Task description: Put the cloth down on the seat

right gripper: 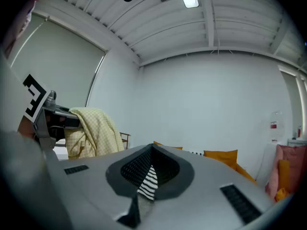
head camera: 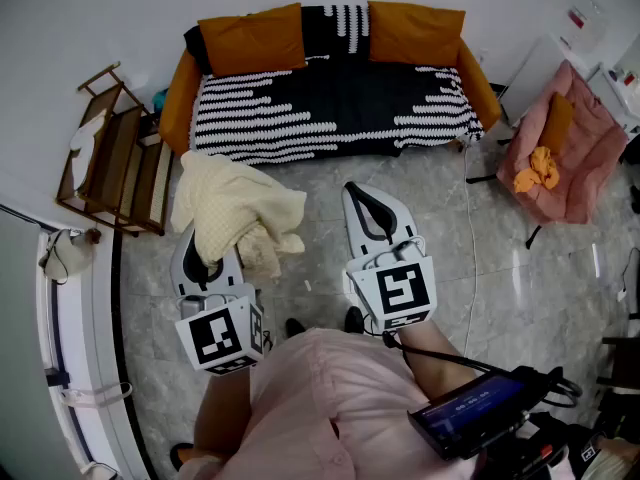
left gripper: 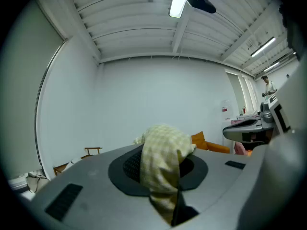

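Left claw [left gripper: 165,190] on yellow checked cloth [left gripper: 163,150].

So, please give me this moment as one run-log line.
left gripper: shut on cloth | right gripper: shut, empty | cloth: not yet on sofa

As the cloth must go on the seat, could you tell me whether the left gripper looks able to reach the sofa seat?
Probably yes, after a step forward: the left gripper is shut on the cloth, only bare floor lies before the sofa seat, whose middle looks free.
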Demonstrator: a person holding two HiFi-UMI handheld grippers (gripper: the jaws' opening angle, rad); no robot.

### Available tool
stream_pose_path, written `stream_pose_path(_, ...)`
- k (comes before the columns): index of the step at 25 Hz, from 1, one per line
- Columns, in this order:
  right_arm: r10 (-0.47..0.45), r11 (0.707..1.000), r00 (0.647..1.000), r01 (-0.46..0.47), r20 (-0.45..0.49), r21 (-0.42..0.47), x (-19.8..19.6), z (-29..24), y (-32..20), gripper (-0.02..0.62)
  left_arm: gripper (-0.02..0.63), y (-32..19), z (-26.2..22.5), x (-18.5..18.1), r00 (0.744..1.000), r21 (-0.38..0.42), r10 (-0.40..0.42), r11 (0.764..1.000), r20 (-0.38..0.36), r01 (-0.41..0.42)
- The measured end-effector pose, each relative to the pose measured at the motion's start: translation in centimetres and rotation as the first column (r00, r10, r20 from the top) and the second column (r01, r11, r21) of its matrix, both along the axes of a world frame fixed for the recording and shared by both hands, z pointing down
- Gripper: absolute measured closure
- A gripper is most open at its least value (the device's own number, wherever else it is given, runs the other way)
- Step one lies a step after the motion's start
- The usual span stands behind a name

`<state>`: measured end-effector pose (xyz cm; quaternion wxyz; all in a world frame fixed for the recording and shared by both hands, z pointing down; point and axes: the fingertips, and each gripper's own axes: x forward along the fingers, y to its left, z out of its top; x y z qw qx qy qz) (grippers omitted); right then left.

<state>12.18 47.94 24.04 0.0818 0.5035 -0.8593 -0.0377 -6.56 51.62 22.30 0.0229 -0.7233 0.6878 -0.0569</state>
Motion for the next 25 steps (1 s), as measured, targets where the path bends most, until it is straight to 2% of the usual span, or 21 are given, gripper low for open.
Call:
stream_pose_path(6, -0.003, 1.000, 1.000, 0.002, 0.021, 0.013, 0.2, 0.0, 0.3, 0.595, 0.522, 0.3, 0.3, 0.1, 1.000, -0.002, -0.004, 1.000, 0.001, 0.004)
stream_pose_path(10, -0.025, 0.999, 0.999, 0.024, 0.039, 0.033, 1.6, 0.0, -0.1, 0.592, 0.520, 0.1, 0.6, 1.8, 1.000, -0.009, -0.013, 1.000, 0.006, 0.013)
stream_pose_path(11, -0.042, 0.999, 0.998, 0.040, 0.041, 0.032, 1.8, 0.1, -0.1, 0.575, 0.520, 0.1, 0.7, 2.2, 1.000, -0.011, -0.016, 1.000, 0.006, 0.016)
stream_pose_path(12, -0.060, 0.998, 0.997, 0.059, 0.039, 0.026, 1.8, 0.3, -0.1, 0.474, 0.520, 0.2, 0.8, 2.5, 1.000, -0.013, -0.020, 1.000, 0.006, 0.020)
stream_pose_path(13, -0.076, 0.997, 0.997, 0.076, 0.032, 0.016, 1.8, 0.7, 0.0, 0.442, 0.520, 0.2, 1.0, 2.7, 1.000, -0.016, -0.025, 1.000, 0.005, 0.026)
stream_pose_path(20, -0.117, 0.992, 0.993, 0.117, 0.008, -0.042, 4.7, 2.4, -1.8, 0.461, 0.520, -0.9, 1.8, 5.7, 0.998, -0.042, -0.069, 0.997, 0.002, 0.069)
stream_pose_path(25, -0.124, 0.991, 0.992, 0.125, 0.022, -0.052, 4.5, 3.1, -3.8, 0.469, 0.520, -2.4, 2.7, 5.4, 0.996, -0.075, -0.087, 0.993, 0.005, 0.088)
